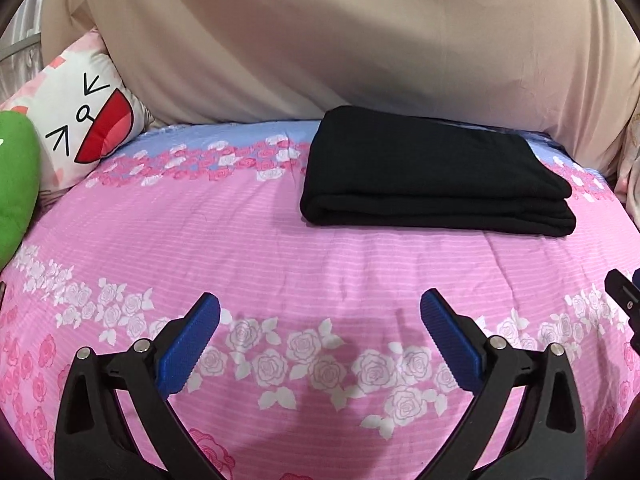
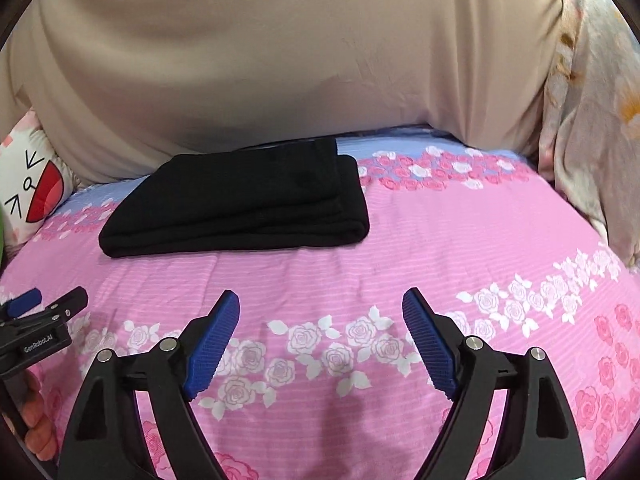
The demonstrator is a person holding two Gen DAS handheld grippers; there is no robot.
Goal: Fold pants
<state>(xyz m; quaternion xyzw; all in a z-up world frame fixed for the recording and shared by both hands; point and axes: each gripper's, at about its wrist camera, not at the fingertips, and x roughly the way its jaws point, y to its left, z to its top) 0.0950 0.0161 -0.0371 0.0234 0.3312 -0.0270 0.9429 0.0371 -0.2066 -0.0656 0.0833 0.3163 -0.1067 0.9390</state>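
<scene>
A big beige cushion (image 1: 320, 40) backs the scene, and below it the bed (image 1: 280, 248) spreads out under a pink sheet printed with roses. A cartoon-face pillow (image 1: 80, 120) and a green plush toy (image 1: 16, 184) sit at the bed's left edge; a floral quilt (image 2: 592, 120) hangs at the right.

The black pants (image 1: 432, 176) lie on the far part of the bed, just in front of the beige cushion, already stacked into a neat rectangle with several layers showing along the near and right edges. No leg or waistband trails loose.

The left hand-held gripper (image 1: 320, 324) hangs above bare sheet, near side of the bundle, its blue pads spread wide apart with nothing between them. The right hand-held gripper (image 2: 320, 320) does the same, jaws apart and empty, beside the left one.

By this look the folding itself is finished, or one last halving remains. If another fold is wanted, both grippers must reach forward and pinch the near corners together, all layers caught, so the stack does not slide apart.
</scene>
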